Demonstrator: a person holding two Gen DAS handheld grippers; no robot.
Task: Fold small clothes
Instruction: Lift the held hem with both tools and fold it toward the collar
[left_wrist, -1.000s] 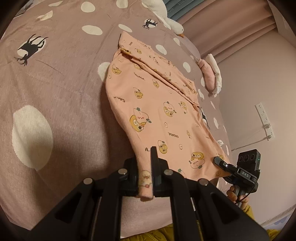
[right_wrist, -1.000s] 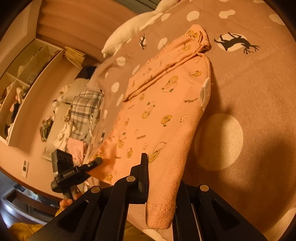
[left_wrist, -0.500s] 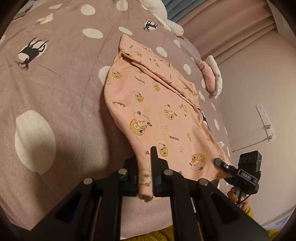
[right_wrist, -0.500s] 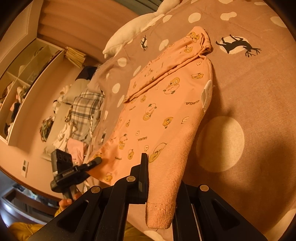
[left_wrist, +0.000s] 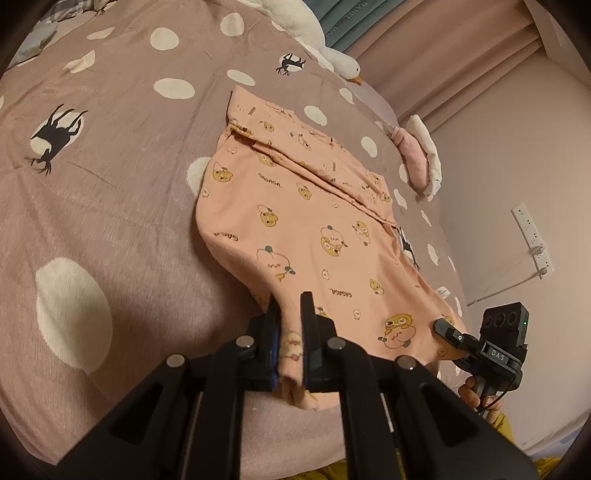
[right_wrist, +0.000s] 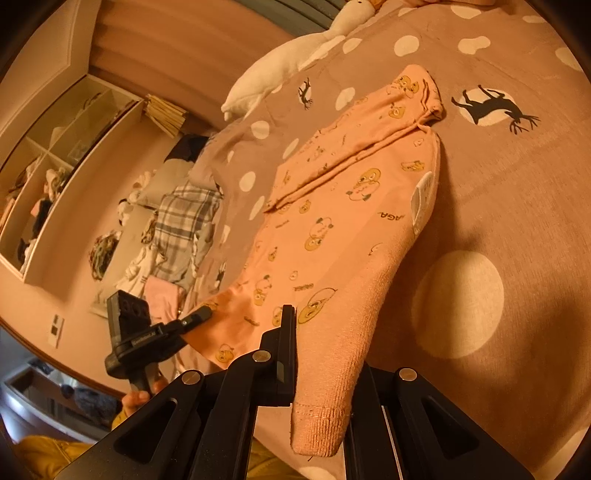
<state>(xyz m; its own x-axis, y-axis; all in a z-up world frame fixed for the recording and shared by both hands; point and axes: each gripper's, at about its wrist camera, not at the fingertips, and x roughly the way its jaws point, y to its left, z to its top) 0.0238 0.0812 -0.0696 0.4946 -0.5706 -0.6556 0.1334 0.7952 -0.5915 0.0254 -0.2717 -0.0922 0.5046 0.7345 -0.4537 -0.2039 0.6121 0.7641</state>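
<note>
On the bed, spread across the polka-dot bedspread (left_wrist: 110, 206), lies the small peach garment (left_wrist: 295, 229), printed with little cartoon faces, its far end resting flat near the white plush goose (left_wrist: 325, 48) while the near end is lifted clear. And both corners are taken! The left gripper (left_wrist: 290, 347) is clamped tight on the near left corner, cloth bunched between its pads and a flap hanging below. The right gripper (right_wrist: 321, 369) is likewise closed on the ribbed hem at the other corner, and in the left view you can see it (left_wrist: 448, 334) pinching that edge from the side.

So this looks like the moment before the fold goes over. To do it well, I'd say keep both grips level and the hem taut between them, carry the near edge up and forward as one line, and lay it down square on the far end by the collar. Uneven height would skew the crease; slack would let the middle sag and wrinkle. A folded ridge already runs across the far part, so aim to land along it.
</note>
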